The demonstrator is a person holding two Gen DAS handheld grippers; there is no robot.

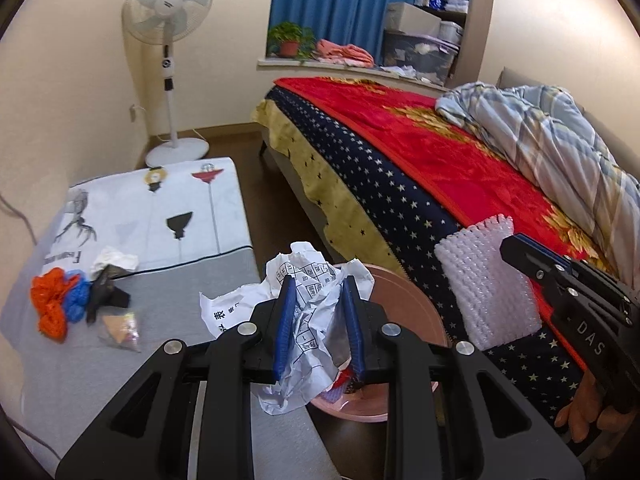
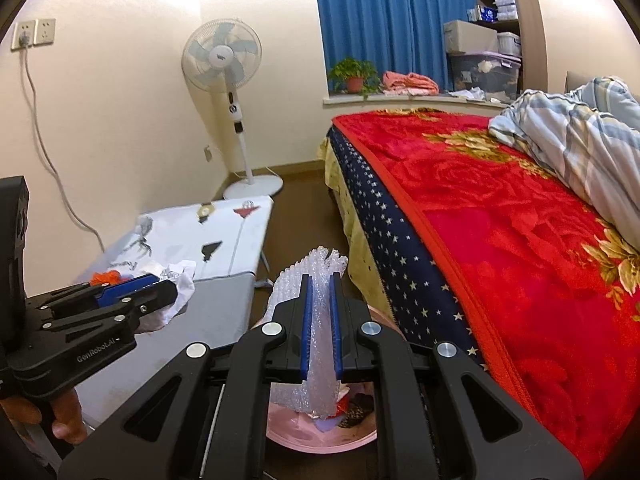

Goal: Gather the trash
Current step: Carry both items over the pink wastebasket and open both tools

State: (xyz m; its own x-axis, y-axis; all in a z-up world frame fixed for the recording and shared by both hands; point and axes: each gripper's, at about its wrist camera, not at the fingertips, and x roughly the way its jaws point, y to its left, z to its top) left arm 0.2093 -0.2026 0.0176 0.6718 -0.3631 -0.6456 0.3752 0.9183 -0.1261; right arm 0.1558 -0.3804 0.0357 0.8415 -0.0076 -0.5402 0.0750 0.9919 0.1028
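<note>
My left gripper is shut on a crumpled sheet of printed white paper, held just over the near rim of a pink bin on the floor. My right gripper is shut on a piece of bubble wrap that hangs down into the pink bin, where some scraps lie. The bubble wrap and right gripper show at the right of the left wrist view. On the grey table lie orange and blue netting, a dark wrapper, white tissue and a clear packet.
A low table with a grey and white printed cover stands at left. The bed with a red blanket fills the right. A standing fan is in the far corner. A windowsill holds a plant and clothes.
</note>
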